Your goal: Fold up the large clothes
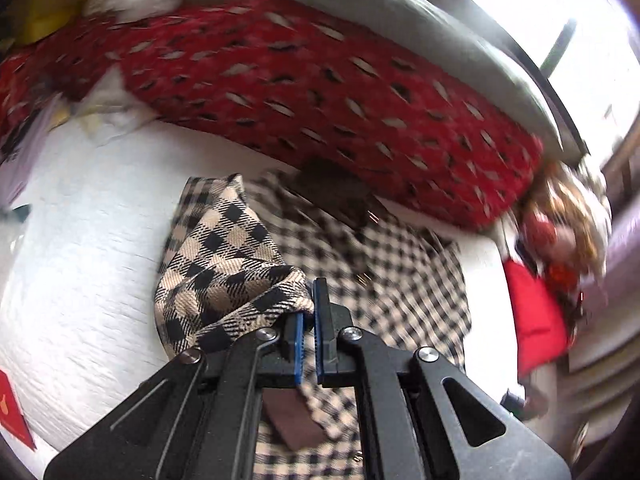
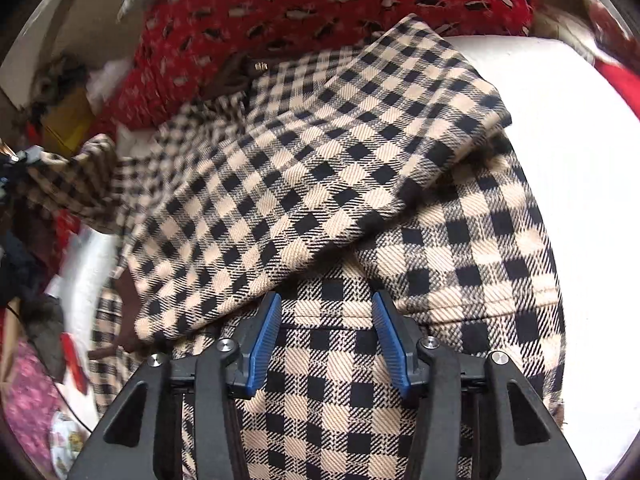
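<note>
A beige-and-black checked coat (image 2: 320,168) lies on a white bed (image 2: 560,152). In the left wrist view my left gripper (image 1: 309,300) is shut on a bunched fold of the checked coat (image 1: 224,264) and holds it up above the rest of the garment (image 1: 380,264), which spreads flat on the bed (image 1: 80,240). In the right wrist view my right gripper (image 2: 326,308) is open, its blue pads (image 2: 266,340) hovering just over the coat with a folded-over flap (image 2: 340,140) ahead. The left gripper shows at that view's far left edge (image 2: 20,160), holding cloth.
A red patterned blanket (image 1: 320,92) is heaped along the far side of the bed, with a grey pillow (image 1: 400,28) behind it. A red bag (image 1: 536,320) and clutter sit at the right. Clothes and small items (image 2: 36,380) lie by the bed's left.
</note>
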A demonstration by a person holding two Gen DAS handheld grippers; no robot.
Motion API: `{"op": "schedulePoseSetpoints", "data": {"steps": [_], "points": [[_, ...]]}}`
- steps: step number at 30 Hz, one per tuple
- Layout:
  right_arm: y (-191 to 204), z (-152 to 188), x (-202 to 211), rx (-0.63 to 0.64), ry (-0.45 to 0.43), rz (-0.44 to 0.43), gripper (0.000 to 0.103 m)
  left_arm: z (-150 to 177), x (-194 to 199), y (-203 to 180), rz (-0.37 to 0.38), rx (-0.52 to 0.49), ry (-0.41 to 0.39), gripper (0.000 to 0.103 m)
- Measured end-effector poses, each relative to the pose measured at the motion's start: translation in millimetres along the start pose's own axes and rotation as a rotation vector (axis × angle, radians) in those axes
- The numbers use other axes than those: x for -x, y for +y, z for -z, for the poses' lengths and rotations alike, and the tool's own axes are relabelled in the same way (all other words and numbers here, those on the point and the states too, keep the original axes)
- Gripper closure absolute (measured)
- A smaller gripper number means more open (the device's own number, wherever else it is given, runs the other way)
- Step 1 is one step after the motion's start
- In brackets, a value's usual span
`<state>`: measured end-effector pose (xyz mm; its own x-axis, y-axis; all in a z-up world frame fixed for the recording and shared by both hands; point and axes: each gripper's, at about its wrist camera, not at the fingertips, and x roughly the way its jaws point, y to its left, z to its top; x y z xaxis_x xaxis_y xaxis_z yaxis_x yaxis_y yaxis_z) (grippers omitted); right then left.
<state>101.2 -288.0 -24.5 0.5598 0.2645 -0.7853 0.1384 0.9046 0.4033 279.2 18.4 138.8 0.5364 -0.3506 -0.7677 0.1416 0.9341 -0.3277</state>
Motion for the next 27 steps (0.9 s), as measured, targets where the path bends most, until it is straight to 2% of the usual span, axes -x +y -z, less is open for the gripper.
{"op": "schedulePoseSetpoints", "data": {"steps": [3,8,13,16,19,20,22,24,27], "points": [[-7.3,1.2,1.0,-0.035,-0.013,-0.044,0.054,21.5,-14.8,-33.3,0.02,-0.061,0.055,0.101],[-18.2,3.7,2.6,-0.091,-0.027,-0.107,0.054,66.0,-49.7,-77.0,0.008,-0.201,0.165,0.101],[-27.8,4.0,3.7,-0.133,-0.031,-0.161,0.054,111.2,-88.9,-88.4,-0.006,-0.272,0.316,0.101],[-28.2,4.0,3.4,-0.135,-0.032,-0.163,0.054,133.3,-111.4,-78.4,-0.022,-0.264,0.43,0.1],[-27.3,5.0,4.1,-0.124,-0.032,-0.147,0.054,139.8,-108.4,-71.3,0.01,-0.248,0.457,0.094],[-26.0,4.8,4.1,-0.119,-0.03,-0.141,0.054,139.6,-102.8,-67.4,0.036,-0.23,0.467,0.092],[-24.2,3.5,3.6,-0.113,-0.025,-0.128,0.054,138.9,-89.5,-54.4,0.107,-0.172,0.487,0.077],[-19.8,-0.5,3.1,-0.108,-0.013,-0.109,0.054,136.9,-73.5,-36.7,0.168,-0.103,0.479,0.071],[-8.8,-7.8,12.2,-0.091,-0.04,-0.085,0.052,128.5,-49.4,1.9,0.284,0.04,0.45,0.07]]}}
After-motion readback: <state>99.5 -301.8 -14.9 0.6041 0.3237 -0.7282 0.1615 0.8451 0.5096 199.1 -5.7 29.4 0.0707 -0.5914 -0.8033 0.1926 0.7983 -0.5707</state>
